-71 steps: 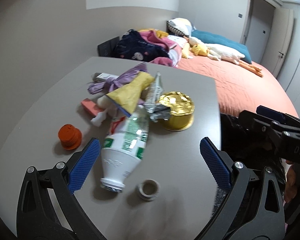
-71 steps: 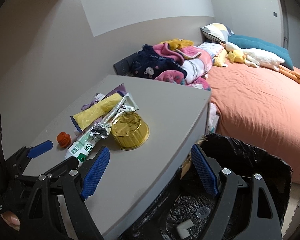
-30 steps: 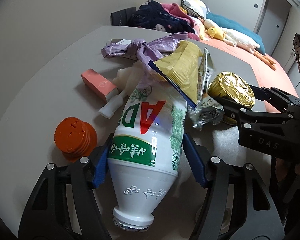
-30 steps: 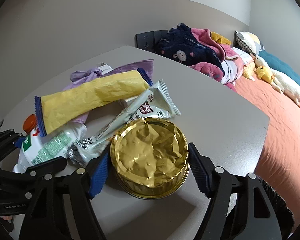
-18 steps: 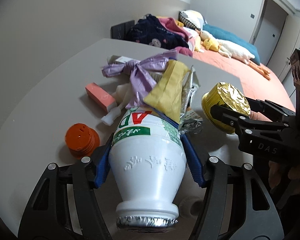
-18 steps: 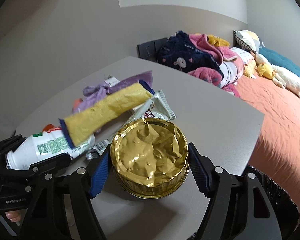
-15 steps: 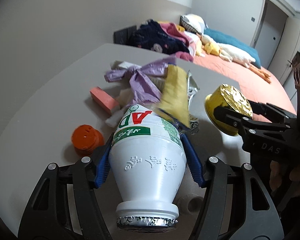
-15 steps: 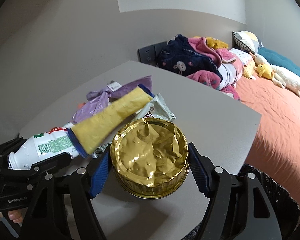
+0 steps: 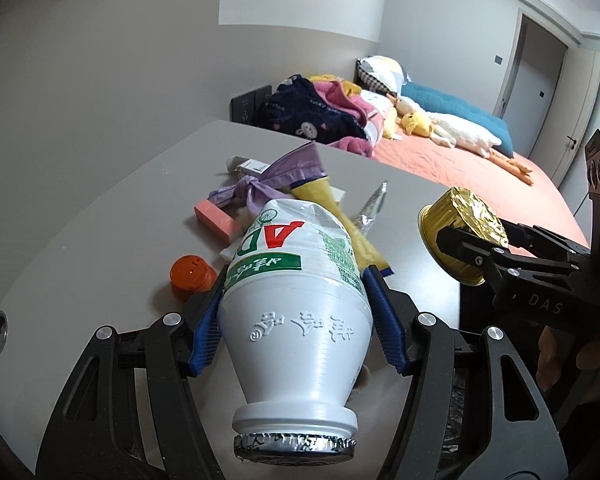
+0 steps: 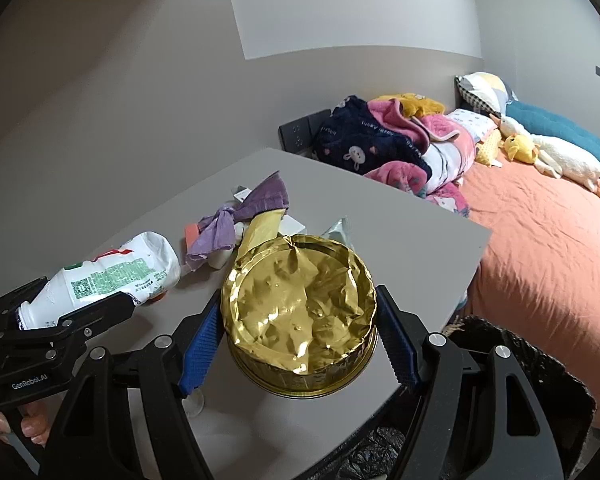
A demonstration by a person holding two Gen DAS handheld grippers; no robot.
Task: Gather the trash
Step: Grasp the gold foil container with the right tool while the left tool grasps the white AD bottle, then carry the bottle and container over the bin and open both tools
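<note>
My left gripper (image 9: 298,322) is shut on a white plastic bottle (image 9: 296,304) with a green and red label, held above the grey table (image 9: 100,232), foil-capped neck toward the camera. That bottle (image 10: 104,276) shows at the left of the right wrist view. My right gripper (image 10: 298,338) is shut on a round gold foil-covered tin (image 10: 300,312), lifted over the table's near corner. The tin (image 9: 460,236) also appears at the right of the left wrist view. On the table lie a purple bag (image 9: 272,184), a yellow wrapper (image 9: 340,216), a silver wrapper (image 9: 374,204), a pink block (image 9: 216,218) and an orange cap (image 9: 192,276).
A bin lined with a black bag (image 10: 540,376) stands below the table's right edge. Beyond it is a bed with an orange cover (image 10: 548,232), piled clothes (image 10: 380,136) and plush toys. A wall socket panel (image 10: 300,134) sits behind the table. A small white ring (image 10: 194,402) lies under my right fingers.
Both grippers have risen off the table with their loads. The bottle has slid out from under the yellow wrapper, which dropped back onto the table. The tin now hangs over the table's corner.
</note>
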